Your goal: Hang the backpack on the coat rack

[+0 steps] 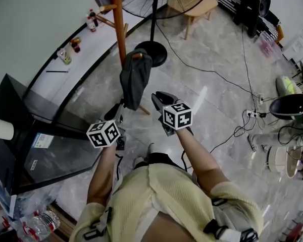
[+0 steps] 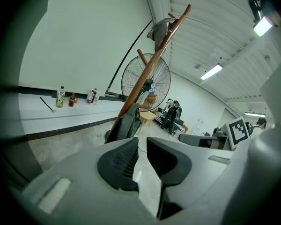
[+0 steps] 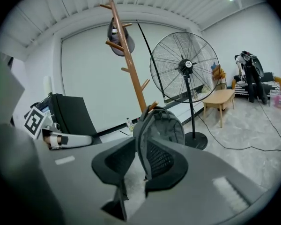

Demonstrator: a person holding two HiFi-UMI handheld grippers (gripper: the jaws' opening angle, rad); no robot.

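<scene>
Left gripper (image 2: 141,143) jaws stand slightly parted, with only bare floor (image 2: 61,146) in the gap. Right gripper (image 3: 141,149) jaws are parted too. The near edge of the backpack (image 3: 161,128) shows in their gap but is not clamped. The backpack hangs just beyond both grippers, on a low peg (image 1: 136,55) of the rack (image 1: 118,19). A fan (image 3: 185,69) stands to its right.
</scene>
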